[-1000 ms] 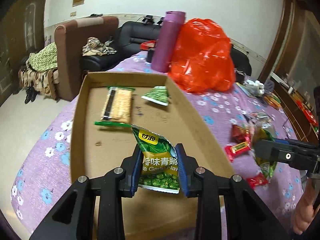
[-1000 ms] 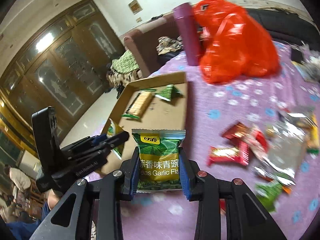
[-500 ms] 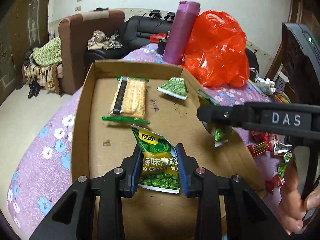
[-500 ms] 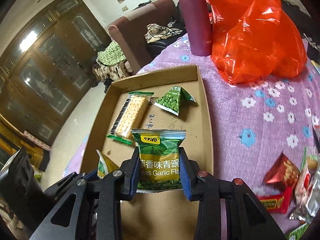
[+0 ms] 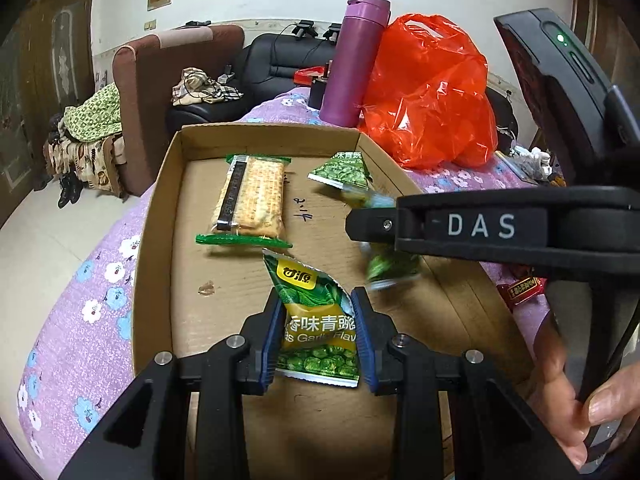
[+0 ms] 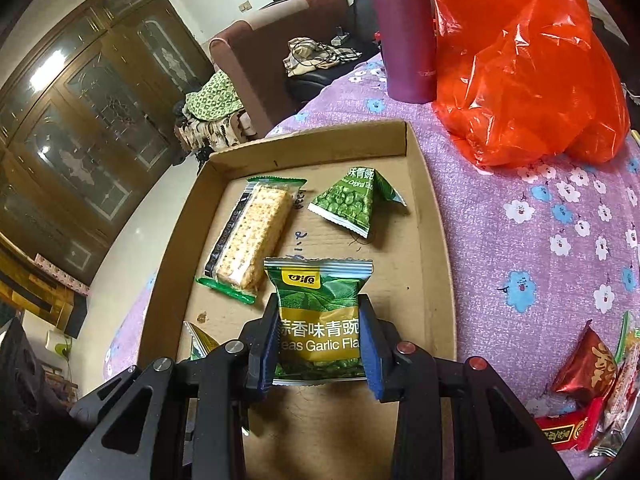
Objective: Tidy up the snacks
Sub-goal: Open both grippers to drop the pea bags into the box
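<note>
My left gripper [image 5: 316, 308] is shut on a green garlic pea packet [image 5: 316, 336], held low over the near half of the cardboard tray [image 5: 160, 216]. My right gripper [image 6: 320, 304] grips a second green pea packet [image 6: 320, 280] above the tray [image 6: 436, 240]; the pads still touch its sides. In the left wrist view the right gripper [image 5: 360, 224] reaches in from the right, and its packet [image 5: 390, 268] looks blurred. A cracker pack [image 5: 252, 200] and a triangular pea packet [image 5: 344, 172] lie in the tray's far half.
A purple bottle [image 5: 356, 60] and an orange-red plastic bag [image 5: 432, 92] stand behind the tray on the flowered purple cloth [image 6: 540, 220]. Loose red snack packets [image 6: 584, 368] lie to the tray's right. A person's hand [image 5: 580, 400] holds the right gripper. Sofas stand beyond.
The right gripper has carried its pea packet leftward from over the loose snacks to above the tray and lowered a little. The left gripper has stayed put with its packet.
</note>
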### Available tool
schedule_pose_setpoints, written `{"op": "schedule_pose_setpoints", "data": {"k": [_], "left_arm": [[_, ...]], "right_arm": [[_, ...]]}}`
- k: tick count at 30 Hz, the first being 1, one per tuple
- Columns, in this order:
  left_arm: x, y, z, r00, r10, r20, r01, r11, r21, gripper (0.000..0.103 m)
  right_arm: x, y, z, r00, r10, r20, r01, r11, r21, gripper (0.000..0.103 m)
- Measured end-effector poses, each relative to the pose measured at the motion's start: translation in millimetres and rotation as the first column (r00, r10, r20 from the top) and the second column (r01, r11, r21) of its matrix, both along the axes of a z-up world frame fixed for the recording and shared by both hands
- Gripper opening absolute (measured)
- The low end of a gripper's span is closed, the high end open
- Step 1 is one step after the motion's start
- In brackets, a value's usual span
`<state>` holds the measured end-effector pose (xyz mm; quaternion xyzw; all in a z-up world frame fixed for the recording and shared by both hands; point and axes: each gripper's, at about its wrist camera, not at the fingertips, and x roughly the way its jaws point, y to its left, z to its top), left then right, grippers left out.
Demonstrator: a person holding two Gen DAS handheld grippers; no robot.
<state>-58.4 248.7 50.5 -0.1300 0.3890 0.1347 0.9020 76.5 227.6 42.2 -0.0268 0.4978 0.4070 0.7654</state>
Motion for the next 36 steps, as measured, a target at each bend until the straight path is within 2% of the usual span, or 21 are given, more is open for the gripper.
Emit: {"op": "schedule_pose_setpoints", "data": {"k": [3, 5, 6, 8, 9, 17, 23, 28, 32, 34, 36], "left_arm": [[0.0, 1.5, -0.7, 1.0, -0.001, -0.002, 0.001, 1.0, -0.008, 0.035], [-0.7, 1.4, -0.2, 1.0, 0.001, 0.001, -0.001, 1.0, -0.006, 0.046], [-1.4, 1.1, 0.9, 1.0, 0.001, 0.008, -0.001, 1.0, -0.003, 0.048], [-3.6, 0.2, 3.1, 1.0, 0.002, 0.025, -0.002, 1.0, 0.003, 0.061], [-5.0, 0.2, 4.5, 0.999, 0.004, 0.035, -0.004, 1.0, 0.007, 0.062], [-11.4, -5.1, 9.8, 0.997, -0.008, 0.079, 0.005, 0.999, 0.034, 0.064], [-19.2, -3.7, 14.2, 0.993, -0.003, 0.118, -0.002, 0.999, 0.04, 0.065], [-27.7, -8.6, 21.0, 0.984, -0.024, 0.175, 0.015, 0.999, 0.051, 0.066], [-33.9, -17.4, 30.5, 0.978, -0.041, 0.204, 0.036, 0.999, 0.029, 0.066], [-35.6, -28.8, 38.4, 0.973, -0.077, 0.217, 0.071, 0.997, 0.036, 0.066], [-35.2, -49.5, 46.7, 0.967, -0.147, 0.21, 0.134, 0.988, 0.073, 0.068]], "right_arm": [[-0.3, -2.0, 1.2, 1.0, -0.001, -0.002, 0.001, 1.0, 0.013, 0.047], [-0.5, -4.8, 3.0, 1.0, -0.004, 0.001, 0.003, 1.0, 0.023, 0.053], [-1.9, -8.1, 4.9, 1.0, -0.011, 0.006, 0.011, 1.0, 0.026, 0.053], [-2.2, -13.4, 7.6, 1.0, -0.015, 0.001, 0.015, 0.999, 0.036, 0.053], [-2.6, -17.0, 9.7, 1.0, -0.017, -0.001, 0.017, 0.999, 0.045, 0.053], [-9.6, -58.4, 23.5, 0.998, -0.064, 0.0, 0.064, 0.993, 0.101, 0.053], [-12.6, -114.5, 19.3, 0.992, -0.122, -0.044, 0.126, 0.984, 0.127, 0.055], [-13.8, -163.2, 2.9, 0.982, -0.172, -0.084, 0.178, 0.981, 0.071, 0.056], [-17.2, -197.3, -9.9, 0.974, -0.194, -0.117, 0.197, 0.98, 0.02, 0.056], [-19.9, -215.4, -13.4, 0.969, -0.215, -0.118, 0.217, 0.976, -0.003, 0.056], [-21.9, -232.3, -17.1, 0.966, -0.222, -0.133, 0.225, 0.974, 0.009, 0.055]]}}
